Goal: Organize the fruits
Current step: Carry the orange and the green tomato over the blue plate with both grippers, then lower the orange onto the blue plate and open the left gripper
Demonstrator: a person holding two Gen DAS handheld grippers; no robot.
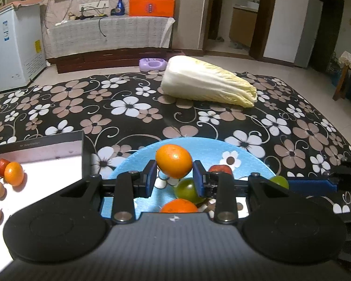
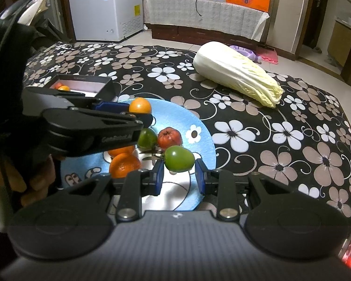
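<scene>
Both grippers were over the blue plate point(image 2: 199, 126): left gripper point(image 1: 174, 178) pinched an orange point(image 1: 173, 161), right gripper point(image 2: 178, 175) clamped a green tomato point(image 2: 179, 158), so lifting gently made sense.

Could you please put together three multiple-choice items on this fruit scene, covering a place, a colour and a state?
1. What sits between the pads of the right gripper?
A a green tomato
B a banana
C a lemon

2. What colour is the plate?
A red
B blue
C black

3. The left gripper is:
A wide open and empty
B shut on an orange
C shut with nothing in it

Answers:
1 A, the green tomato fills the gap between the pads.
2 B, the bare rim is light blue.
3 B, both pads press the orange's sides.
</scene>
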